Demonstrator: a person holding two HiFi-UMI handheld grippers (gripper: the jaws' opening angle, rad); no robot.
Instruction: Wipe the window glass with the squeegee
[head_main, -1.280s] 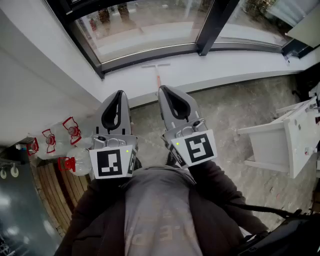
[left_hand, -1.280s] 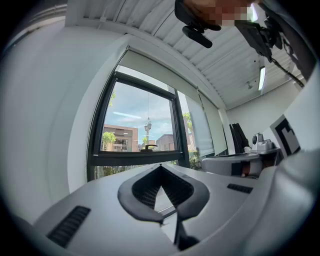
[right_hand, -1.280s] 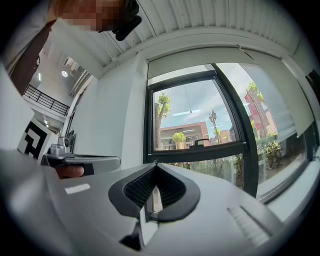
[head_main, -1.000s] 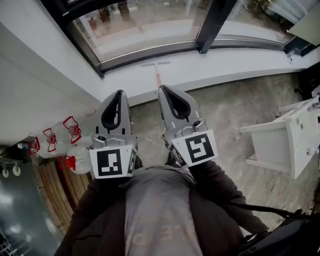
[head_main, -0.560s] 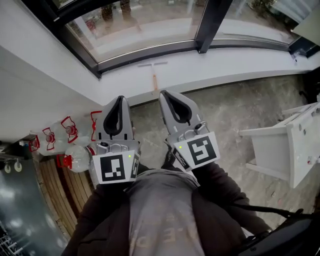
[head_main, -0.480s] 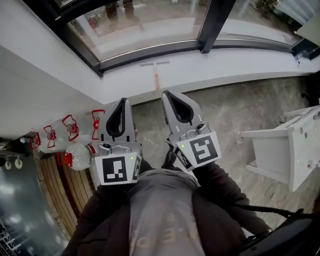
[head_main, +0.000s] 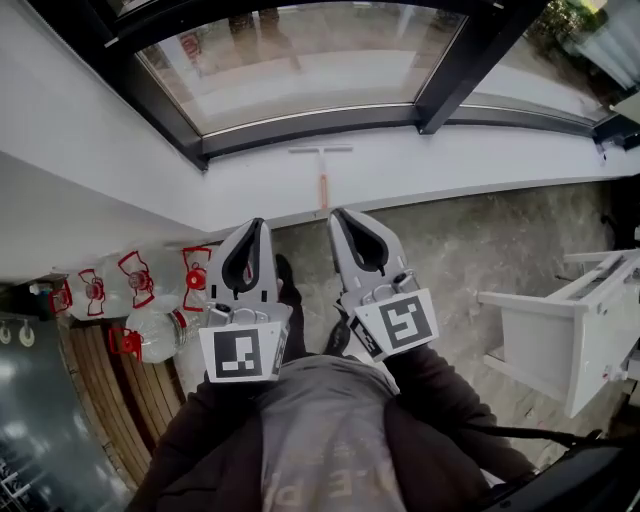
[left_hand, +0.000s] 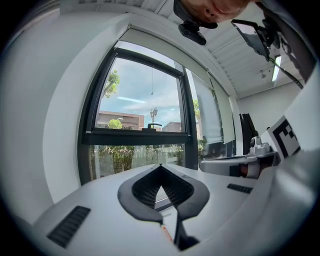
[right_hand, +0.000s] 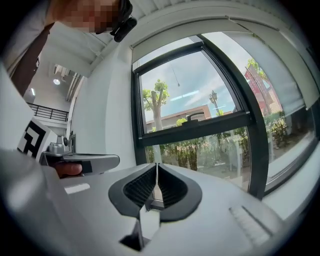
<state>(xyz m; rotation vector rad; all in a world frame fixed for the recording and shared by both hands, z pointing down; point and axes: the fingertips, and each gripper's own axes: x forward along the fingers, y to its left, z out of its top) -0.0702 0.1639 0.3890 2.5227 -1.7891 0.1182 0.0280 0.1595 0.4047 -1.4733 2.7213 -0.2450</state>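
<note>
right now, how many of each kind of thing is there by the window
t-shaped squeegee with orange handle: 1
clear plastic water jugs with red handles: 5 visible, more may be hidden
white table or stool: 1
grey handheld grippers: 2 (left gripper, right gripper)
total: 9

My plain workroom, big dark-framed window (head_main: 300, 60) over a white sill (head_main: 420, 175), concrete floor (head_main: 480, 240), water jugs (head_main: 150, 335) at my left, white table (head_main: 565, 335)

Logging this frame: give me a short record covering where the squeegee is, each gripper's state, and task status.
squeegee: lying on the white sill below the window glass, untouched
left gripper: shut, empty
right gripper: shut, empty
task status: wiping not started
also in view: water bottles on the floor at the person's left
</note>
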